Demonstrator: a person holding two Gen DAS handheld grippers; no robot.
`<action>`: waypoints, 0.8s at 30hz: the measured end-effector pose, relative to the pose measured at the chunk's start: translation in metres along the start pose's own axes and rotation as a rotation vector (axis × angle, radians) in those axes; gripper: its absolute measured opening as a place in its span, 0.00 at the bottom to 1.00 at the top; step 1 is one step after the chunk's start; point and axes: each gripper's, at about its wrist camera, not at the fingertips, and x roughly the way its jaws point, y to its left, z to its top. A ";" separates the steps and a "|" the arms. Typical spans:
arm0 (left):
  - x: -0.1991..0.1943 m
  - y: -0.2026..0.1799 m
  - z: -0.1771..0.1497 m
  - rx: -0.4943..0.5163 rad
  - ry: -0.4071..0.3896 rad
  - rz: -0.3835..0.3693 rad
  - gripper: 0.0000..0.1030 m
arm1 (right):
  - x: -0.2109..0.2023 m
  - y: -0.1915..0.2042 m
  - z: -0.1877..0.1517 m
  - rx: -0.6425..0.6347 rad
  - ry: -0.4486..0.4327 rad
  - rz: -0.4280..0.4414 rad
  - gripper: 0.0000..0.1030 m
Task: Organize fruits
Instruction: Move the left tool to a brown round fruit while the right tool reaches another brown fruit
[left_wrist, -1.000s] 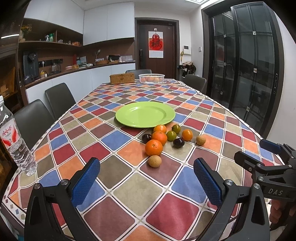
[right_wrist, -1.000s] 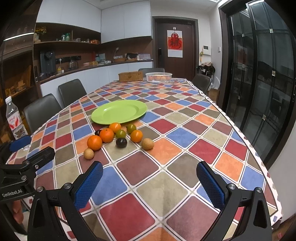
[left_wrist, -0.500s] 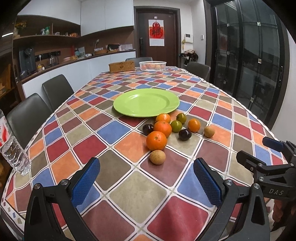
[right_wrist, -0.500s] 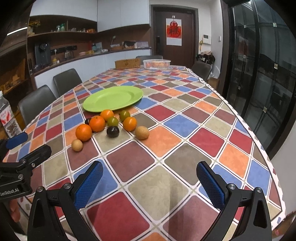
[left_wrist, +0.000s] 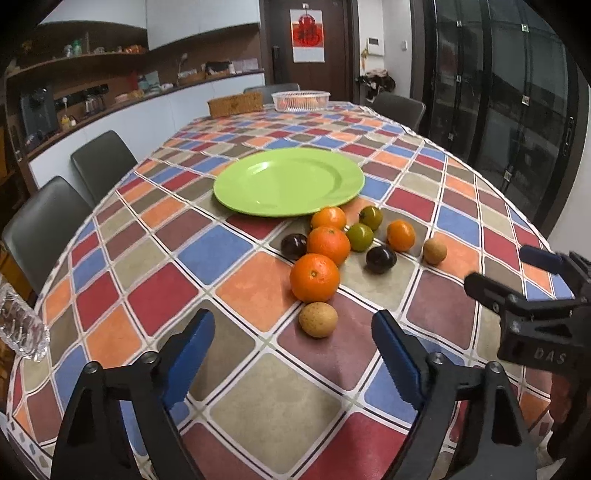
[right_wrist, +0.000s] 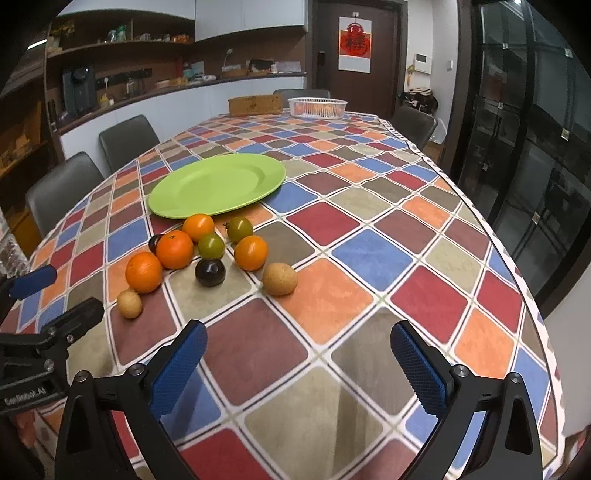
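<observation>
A cluster of loose fruit lies on the checked tablecloth just in front of an empty green plate (left_wrist: 289, 184) (right_wrist: 218, 188): several oranges (left_wrist: 314, 277) (right_wrist: 144, 272), two green tomatoes (left_wrist: 360, 237), two dark plums (left_wrist: 381, 259) (right_wrist: 210, 272) and two small brown fruits (left_wrist: 318, 319) (right_wrist: 280, 279). My left gripper (left_wrist: 293, 354) is open and empty, just short of the nearest brown fruit. My right gripper (right_wrist: 298, 363) is open and empty, near the front edge, right of the cluster. Each gripper shows at the edge of the other's view.
A water bottle (left_wrist: 22, 328) stands at the table's left edge. A wicker box (left_wrist: 235, 104) and a white basket (left_wrist: 300, 100) sit at the far end. Dark chairs (left_wrist: 40, 225) line the left side. The table's right edge (right_wrist: 517, 266) drops off beside glass doors.
Both grippers have moved forward and lower toward the fruit cluster, which now looks larger and closer. Both stay open. No fruit has moved.
</observation>
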 end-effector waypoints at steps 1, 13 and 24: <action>0.002 0.000 0.000 -0.002 0.012 -0.010 0.81 | 0.002 0.000 0.002 -0.004 0.003 0.000 0.96; 0.031 -0.003 0.008 -0.009 0.107 -0.058 0.58 | 0.044 0.003 0.018 -0.020 0.109 0.053 0.71; 0.047 -0.004 0.010 -0.013 0.170 -0.092 0.37 | 0.067 0.001 0.024 0.004 0.169 0.088 0.51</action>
